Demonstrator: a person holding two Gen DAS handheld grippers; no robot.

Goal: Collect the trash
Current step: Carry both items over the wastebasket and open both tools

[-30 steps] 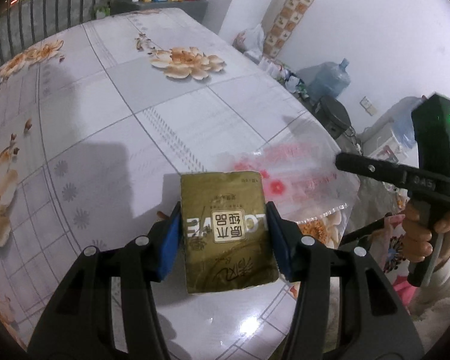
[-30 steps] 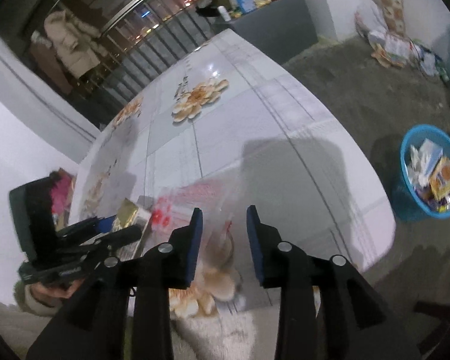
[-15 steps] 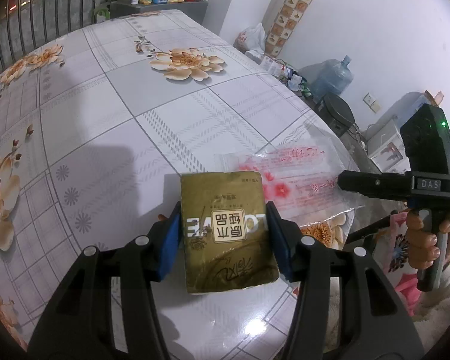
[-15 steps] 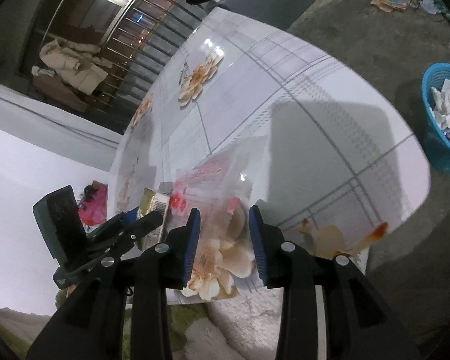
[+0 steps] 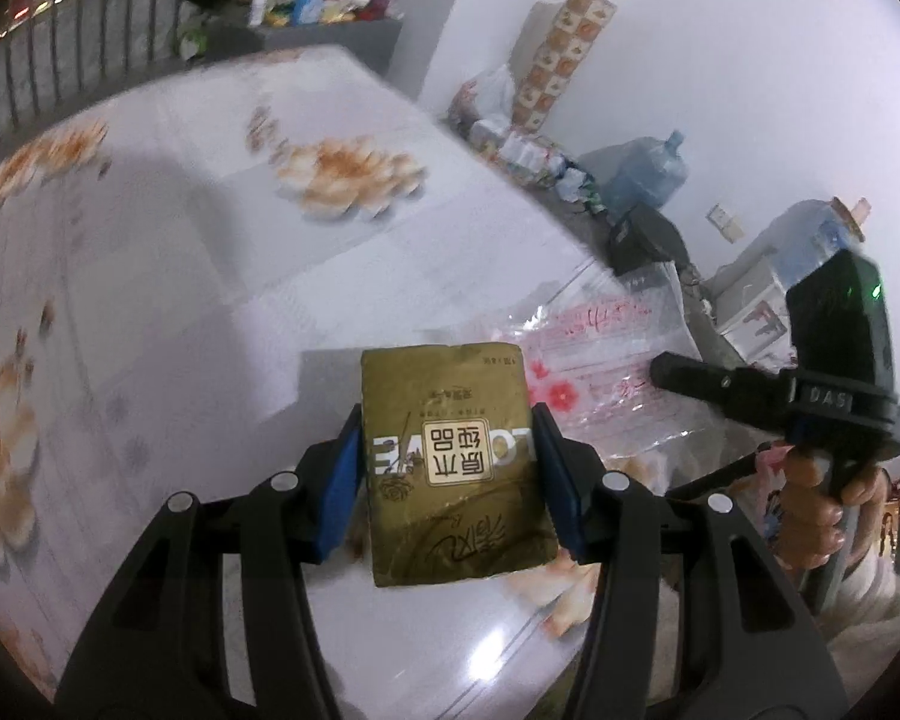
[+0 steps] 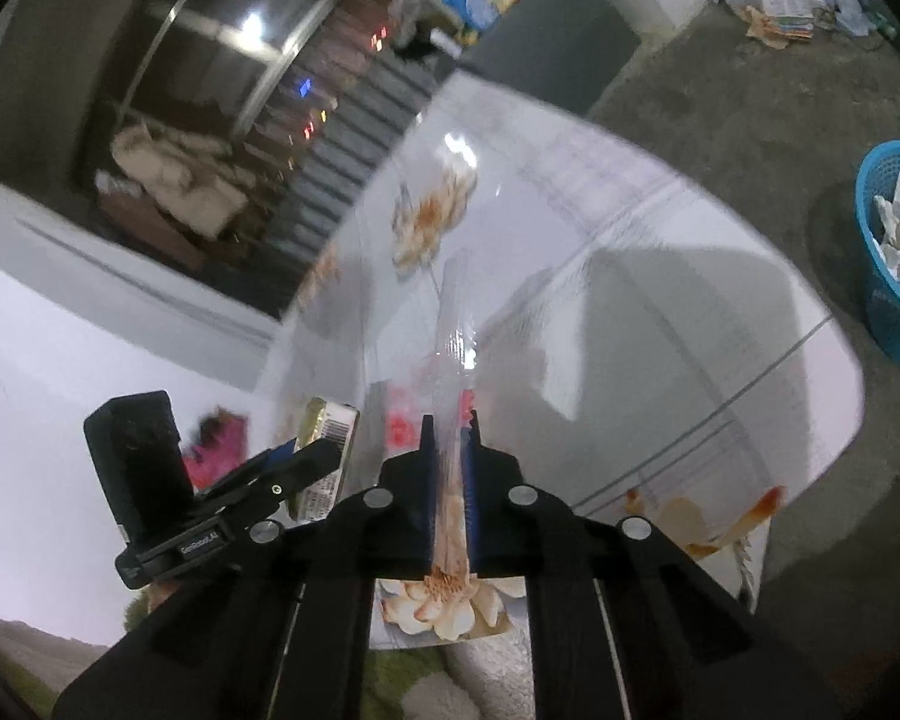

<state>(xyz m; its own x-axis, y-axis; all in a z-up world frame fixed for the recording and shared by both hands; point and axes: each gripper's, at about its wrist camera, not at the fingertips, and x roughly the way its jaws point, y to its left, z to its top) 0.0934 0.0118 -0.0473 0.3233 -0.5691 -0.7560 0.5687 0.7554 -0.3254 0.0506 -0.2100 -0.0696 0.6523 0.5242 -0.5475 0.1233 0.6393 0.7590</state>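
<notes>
My left gripper point(image 5: 447, 420) is shut on a gold tissue packet point(image 5: 450, 456) and holds it above the flowered table point(image 5: 168, 252). The packet also shows in the right wrist view point(image 6: 324, 438), beside the left gripper point(image 6: 306, 456). My right gripper point(image 6: 448, 426) is shut on the edge of a clear plastic bag with red print point(image 6: 456, 324), lifted off the table near its right edge. The bag point(image 5: 606, 360) shows in the left wrist view, with the right gripper point(image 5: 660, 366) at its right side.
A blue basket point(image 6: 894, 312) holding paper trash stands on the floor right of the table. Water jugs point(image 5: 648, 174), a tall patterned box point(image 5: 564, 54) and scattered litter lie along the white wall. A railing point(image 5: 42, 84) runs behind the table's far side.
My right gripper has shut on the plastic bag and lifted its edge off the table. My left gripper still holds the gold packet and has risen a little.
</notes>
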